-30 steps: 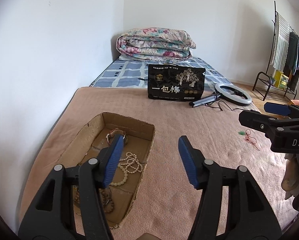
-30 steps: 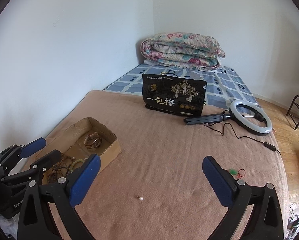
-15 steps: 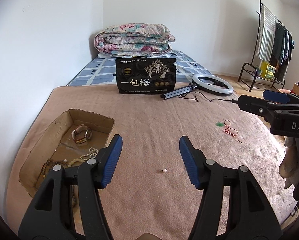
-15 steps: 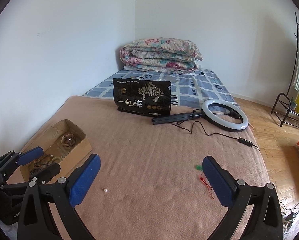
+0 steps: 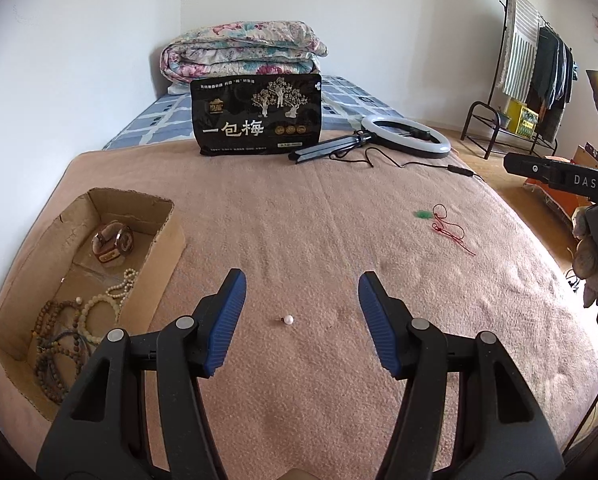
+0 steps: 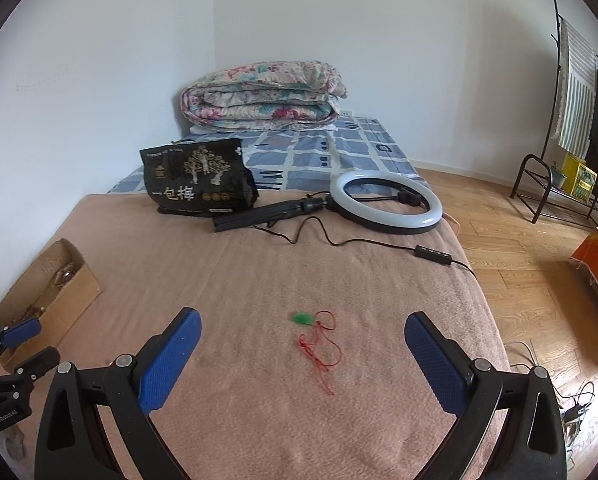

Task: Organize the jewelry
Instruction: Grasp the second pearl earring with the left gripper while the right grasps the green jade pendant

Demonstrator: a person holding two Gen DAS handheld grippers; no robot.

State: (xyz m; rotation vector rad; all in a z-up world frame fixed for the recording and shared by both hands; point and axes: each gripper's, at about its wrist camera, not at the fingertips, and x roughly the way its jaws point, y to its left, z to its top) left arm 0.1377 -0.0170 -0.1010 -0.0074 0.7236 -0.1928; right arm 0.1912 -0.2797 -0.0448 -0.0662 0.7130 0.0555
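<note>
Left gripper (image 5: 299,296): blue ribbed pads spread wide, nothing between them, poised above a loose pearl bead (image 5: 288,321) on the pink blanket (image 5: 299,208), just ahead of the tips. Right gripper (image 6: 299,336): pads likewise wide apart, empty, aimed at a green pendant on red cord (image 6: 317,338) lying loose on the same blanket. Bead: tiny, round, hard, probably slick; likely to roll or sink into the pile; best pinched squarely across its middle with the pads pressed slightly into the fabric. What may be a short pin or stud at its left is too small to confirm. Pendant: light; cord limp and thin, prone to slipping through ribbed pads; best taken at the green stone or where the cord bunches beside it. Cardboard box (image 5: 167,232), left of the bead, open-topped: wristwatch (image 5: 113,244), white bead strand (image 5: 119,286), several dark wooden bead bracelets (image 5: 53,344); judged the destination for both loose pieces. Farther back: black snack bag (image 5: 257,114), ring light (image 5: 405,136) on folded stand, folded floral quilt (image 5: 239,54).
</note>
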